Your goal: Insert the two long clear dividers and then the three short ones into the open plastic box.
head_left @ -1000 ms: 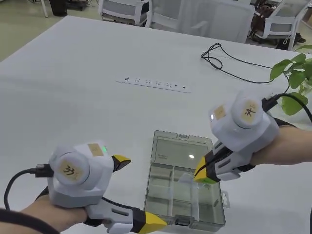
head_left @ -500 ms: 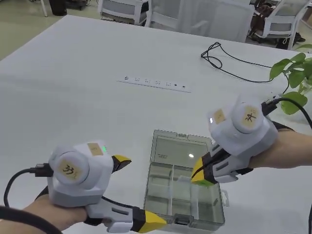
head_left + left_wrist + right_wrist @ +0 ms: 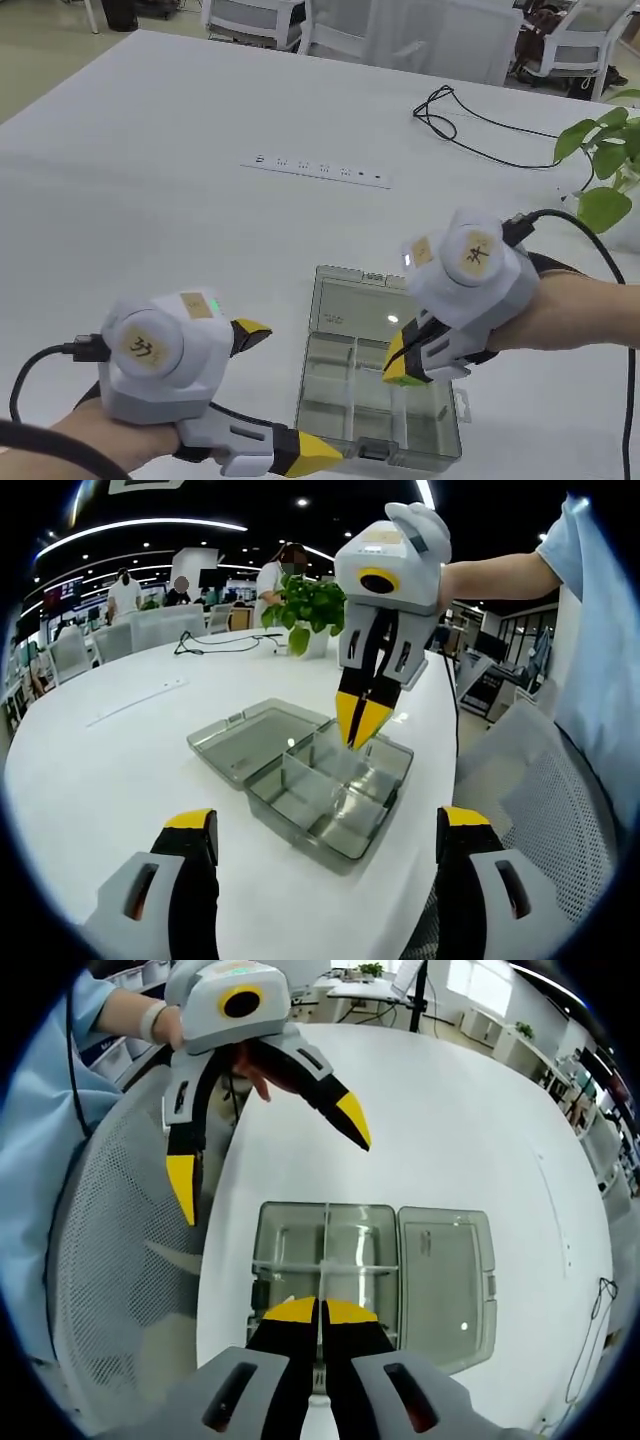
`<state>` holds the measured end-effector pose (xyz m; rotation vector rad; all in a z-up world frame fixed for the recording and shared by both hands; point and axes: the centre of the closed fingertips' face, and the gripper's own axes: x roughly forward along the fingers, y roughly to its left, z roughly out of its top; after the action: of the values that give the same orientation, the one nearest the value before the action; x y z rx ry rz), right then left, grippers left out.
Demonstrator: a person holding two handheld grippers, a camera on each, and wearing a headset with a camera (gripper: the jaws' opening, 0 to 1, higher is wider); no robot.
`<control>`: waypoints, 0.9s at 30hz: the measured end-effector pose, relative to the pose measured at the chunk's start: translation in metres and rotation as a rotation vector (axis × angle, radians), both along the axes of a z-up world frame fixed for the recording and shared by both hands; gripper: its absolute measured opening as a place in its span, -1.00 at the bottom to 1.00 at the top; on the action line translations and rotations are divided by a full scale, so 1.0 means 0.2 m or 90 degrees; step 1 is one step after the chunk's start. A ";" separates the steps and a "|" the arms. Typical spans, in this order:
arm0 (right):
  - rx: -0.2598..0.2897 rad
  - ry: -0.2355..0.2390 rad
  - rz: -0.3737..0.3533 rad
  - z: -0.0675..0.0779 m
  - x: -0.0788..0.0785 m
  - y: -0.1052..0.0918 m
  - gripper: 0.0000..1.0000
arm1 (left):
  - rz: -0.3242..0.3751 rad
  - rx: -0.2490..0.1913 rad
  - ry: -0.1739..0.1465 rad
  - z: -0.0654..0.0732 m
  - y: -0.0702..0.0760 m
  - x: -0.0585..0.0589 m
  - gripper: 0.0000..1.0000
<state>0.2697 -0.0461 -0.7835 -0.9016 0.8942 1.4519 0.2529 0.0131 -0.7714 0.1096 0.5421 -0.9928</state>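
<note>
R gripper [image 3: 405, 372] jaws pinched tog. on a clear divider [image 3: 335, 755] standing in the box [image 3: 350, 300] mid-section; L gripper [image 3: 285, 392] jaws wide apart, just by box's near-left corner.

From where I stand, the headset camera looks forward and down over the near edge of the bench [image 3: 200, 120]. The plastic box [image 3: 345, 385] sits low in its frame, quite close. The camera on the left gripper [image 3: 285, 392] rides low, near the bench top beside the box. It faces across the box toward the right gripper [image 3: 362, 720] and the plant [image 3: 305, 605] beyond. The camera on the right gripper looks steeply down from close above the box, toward the person's chair side. All three views share the box, and each gripper view also takes in the other gripper.
</note>
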 end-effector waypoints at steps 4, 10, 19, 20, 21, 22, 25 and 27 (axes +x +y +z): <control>-0.011 0.001 0.002 -0.03 0.00 0.00 -0.95 | 0.000 0.000 -0.001 0.00 0.00 0.00 0.84; -0.024 0.007 -0.003 -0.07 0.00 0.00 -0.95 | 0.000 -0.001 -0.002 0.01 0.00 0.00 0.83; -0.046 0.002 0.005 -0.12 0.00 0.00 -0.96 | -0.003 -0.001 -0.001 0.01 0.00 0.00 0.82; -0.050 0.001 0.007 -0.13 0.00 0.00 -0.96 | -0.003 -0.002 -0.001 0.01 0.00 0.00 0.81; -0.051 -0.001 0.010 -0.13 0.00 0.00 -0.96 | -0.003 -0.003 -0.001 0.01 0.00 0.00 0.81; -0.055 -0.001 0.008 -0.14 0.00 0.00 -0.96 | -0.003 -0.002 -0.001 0.01 0.00 0.00 0.81; -0.057 0.007 0.002 -0.14 0.00 -0.01 -0.97 | -0.003 -0.002 -0.001 0.01 0.01 0.00 0.80; -0.056 0.009 -0.001 -0.14 0.00 -0.01 -0.97 | -0.004 -0.002 -0.001 0.01 0.01 0.00 0.80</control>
<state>0.2702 -0.0479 -0.8112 -0.9567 0.9753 1.4273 0.2534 0.0143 -0.7688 0.1090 0.5383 -0.9992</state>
